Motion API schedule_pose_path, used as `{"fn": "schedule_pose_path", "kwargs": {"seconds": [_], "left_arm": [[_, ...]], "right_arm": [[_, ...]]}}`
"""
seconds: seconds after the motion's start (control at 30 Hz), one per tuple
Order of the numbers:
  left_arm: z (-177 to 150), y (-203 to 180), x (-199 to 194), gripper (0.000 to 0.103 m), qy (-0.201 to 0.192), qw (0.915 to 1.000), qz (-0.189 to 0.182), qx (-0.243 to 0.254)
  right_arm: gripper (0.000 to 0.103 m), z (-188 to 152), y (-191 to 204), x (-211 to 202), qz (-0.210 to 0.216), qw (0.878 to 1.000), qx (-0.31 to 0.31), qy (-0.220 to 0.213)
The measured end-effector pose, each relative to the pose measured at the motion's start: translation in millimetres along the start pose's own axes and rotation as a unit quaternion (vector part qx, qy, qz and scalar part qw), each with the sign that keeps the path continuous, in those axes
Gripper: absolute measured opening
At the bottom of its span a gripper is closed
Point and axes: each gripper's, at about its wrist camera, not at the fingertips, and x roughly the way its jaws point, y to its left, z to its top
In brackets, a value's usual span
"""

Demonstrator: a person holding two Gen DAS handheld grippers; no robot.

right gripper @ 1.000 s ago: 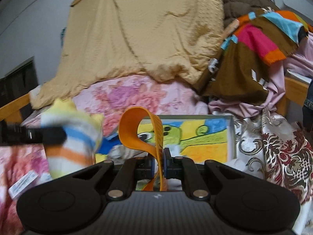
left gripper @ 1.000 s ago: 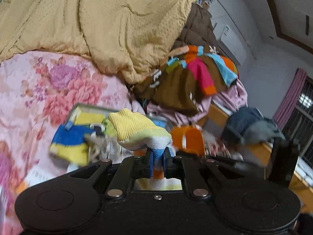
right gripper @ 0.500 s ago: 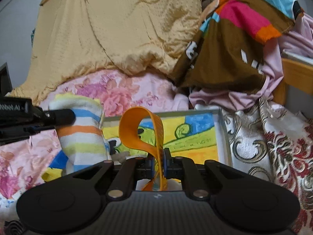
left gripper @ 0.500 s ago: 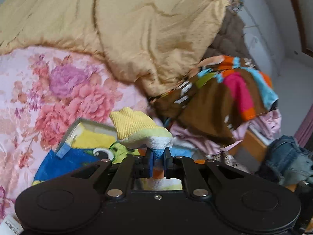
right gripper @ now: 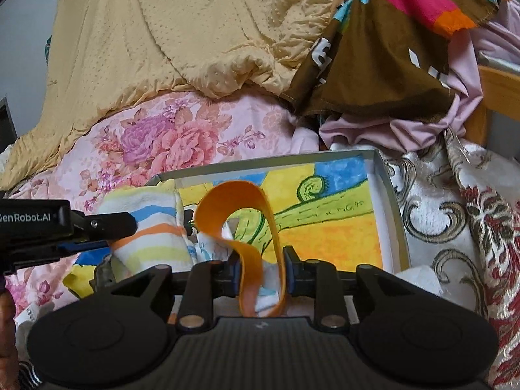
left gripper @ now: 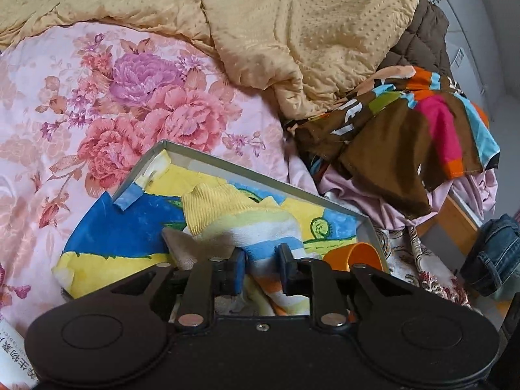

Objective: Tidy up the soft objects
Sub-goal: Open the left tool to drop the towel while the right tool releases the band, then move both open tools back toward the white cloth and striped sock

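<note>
A box (right gripper: 391,191) is set on the bed (left gripper: 65,104), near its edge. A sock (left gripper: 240,224) is laid in the box at its left side, and a band (right gripper: 247,214) in the middle. A blanket (right gripper: 182,39) is heaped behind the box, with clothes (right gripper: 390,52) piled at the back right corner.

Bed (left gripper: 97,104) with pink floral sheet. Tan quilt (left gripper: 292,32) heaped at its far side. Wooden bed rail (right gripper: 500,87) to right of quilt; grey wall (right gripper: 26,32) to its left. Soft daylight.
</note>
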Motion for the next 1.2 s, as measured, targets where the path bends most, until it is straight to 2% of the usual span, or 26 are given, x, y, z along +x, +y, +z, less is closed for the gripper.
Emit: {"fn": "schedule_pose_path", "kwargs": {"seconds": [0.03,0.07,0.17,0.27,0.47,0.57,0.8,0.97,1.2], "left_arm": [[-0.6,-0.4,-0.6,0.034,0.003,1.0,0.005,0.002],[-1.2,-0.8,-1.3,0.036,0.004,1.0,0.008,0.003],[-2.2,-1.1,-5.9,0.054,0.006,0.9998,0.02,0.004],[-1.1,-2.0,-15.6,0.066,0.0,0.9997,0.023,0.002],[3.2,-10.6,-48.4,0.082,-0.02,0.9995,0.025,0.008],[3.6,-16.6,-72.4,0.09,-0.038,0.9987,0.028,0.02],[-1.5,-25.6,-135.3,0.1,-0.073,0.9961,0.036,0.035],[-13.7,-27.4,-178.5,0.102,-0.086,0.9947,0.041,0.04],[-53.1,-23.2,-234.4,0.102,-0.113,0.9901,0.067,0.048]], "right_arm": [[0.038,-0.8,-1.6,-1.3,0.001,1.0,0.006,0.001],[0.044,-1.1,-2.9,-2.6,0.002,1.0,0.01,0.002],[0.054,0.8,-5.3,-9.2,-0.001,1.0,0.015,0.002],[0.064,5.0,-6.2,-21.4,0.0,1.0,0.019,-0.006],[0.085,14.7,-4.4,-60.3,0.009,0.999,0.022,-0.031],[0.091,20.7,-0.2,-83.2,0.012,0.999,0.018,-0.048],[0.102,24.9,14.3,-152.6,0.02,0.995,0.004,-0.094],[0.103,18.6,27.8,-193.4,0.03,0.992,-0.019,-0.119],[0.103,-7.5,49.4,-240.0,0.066,0.986,-0.033,-0.148]]}}
